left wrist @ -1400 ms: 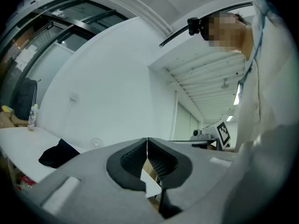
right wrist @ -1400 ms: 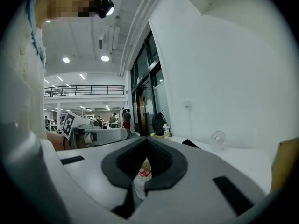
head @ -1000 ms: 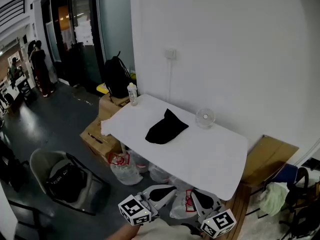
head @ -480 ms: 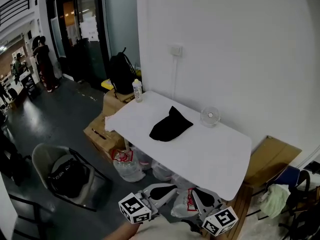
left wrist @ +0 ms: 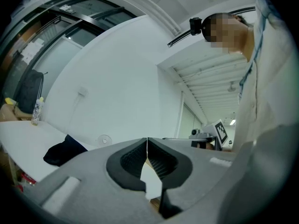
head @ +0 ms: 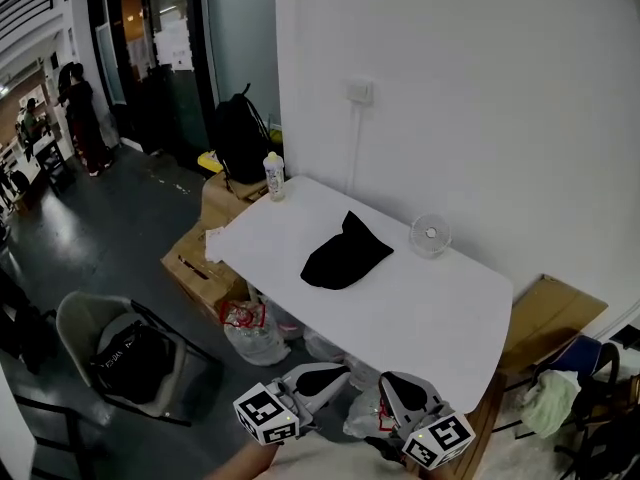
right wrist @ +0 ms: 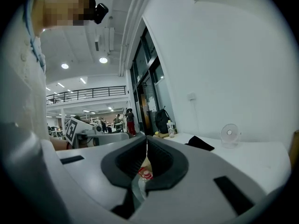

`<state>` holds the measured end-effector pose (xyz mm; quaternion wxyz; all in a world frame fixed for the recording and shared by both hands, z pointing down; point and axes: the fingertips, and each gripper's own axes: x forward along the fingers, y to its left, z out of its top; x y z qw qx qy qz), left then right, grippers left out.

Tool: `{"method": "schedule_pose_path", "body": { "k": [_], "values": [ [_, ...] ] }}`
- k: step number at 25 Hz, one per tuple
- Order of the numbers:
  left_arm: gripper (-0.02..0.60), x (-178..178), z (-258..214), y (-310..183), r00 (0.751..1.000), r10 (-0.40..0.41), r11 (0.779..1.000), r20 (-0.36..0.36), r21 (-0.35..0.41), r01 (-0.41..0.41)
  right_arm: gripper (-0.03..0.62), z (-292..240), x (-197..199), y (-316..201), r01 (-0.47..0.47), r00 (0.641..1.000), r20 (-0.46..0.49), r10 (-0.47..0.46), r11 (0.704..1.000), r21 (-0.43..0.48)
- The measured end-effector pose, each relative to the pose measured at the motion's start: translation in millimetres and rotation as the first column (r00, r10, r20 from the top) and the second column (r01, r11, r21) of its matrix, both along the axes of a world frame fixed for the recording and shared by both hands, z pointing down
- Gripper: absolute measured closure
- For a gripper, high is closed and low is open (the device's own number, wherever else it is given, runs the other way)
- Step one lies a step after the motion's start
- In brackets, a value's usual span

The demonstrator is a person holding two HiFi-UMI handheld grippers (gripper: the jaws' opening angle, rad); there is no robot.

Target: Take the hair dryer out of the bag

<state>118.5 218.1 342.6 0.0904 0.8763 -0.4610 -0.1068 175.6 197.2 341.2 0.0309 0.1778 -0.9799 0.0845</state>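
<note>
Bag (head: 345,255): black, soft cloth, slumped to a peak, mid-table; hair dryer unseen, presumably inside.
Table (head: 450,318): white, smooth, flat.
Left gripper (left wrist: 147,141): jaws together, empty, short of the table.
Right gripper (right wrist: 146,141): likewise closed, empty.
Risk: limp cloth may slide or lift along with the dryer, toppling the nearby fan (head: 430,235).

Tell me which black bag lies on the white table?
The limp black bag between the bottle and the small fan. The backpack stands beyond the table; a third bag sits in a chair.
</note>
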Motion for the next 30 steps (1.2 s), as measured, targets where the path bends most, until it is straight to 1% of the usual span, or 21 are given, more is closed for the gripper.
{"method": "schedule_pose_path", "body": {
  "k": [3,6,14,19,23,30],
  "values": [
    [0.571,-25,5,-31,0.999,0.041,0.999,0.000,-0.008,-0.041,0.577,1,-27,-29,-0.026,1.000,0.003,0.026,1.000,0.002],
    [0.571,-53,9,-62,0.996,0.085,0.996,0.016,-0.015,-0.085,0.577,2,-54,-61,-0.058,0.998,0.013,0.058,0.998,0.003],
    [0.571,-129,29,-131,0.987,0.154,0.987,0.037,-0.055,-0.152,0.577,21,-122,-132,-0.152,0.988,-0.004,0.152,0.988,-0.031],
    [0.571,-177,44,-152,0.984,0.177,0.981,0.026,-0.090,-0.174,0.577,30,-161,-153,-0.206,0.978,-0.035,0.204,0.977,-0.049],
    [0.571,-208,51,-165,0.978,0.208,0.973,0.024,-0.106,-0.204,0.577,35,-189,-167,-0.250,0.968,-0.046,0.247,0.967,-0.059],
    [0.571,-241,62,-180,0.959,0.282,0.953,0.039,-0.126,-0.275,0.577,36,-226,-183,-0.320,0.947,-0.052,0.318,0.946,-0.044]
  ]
}}
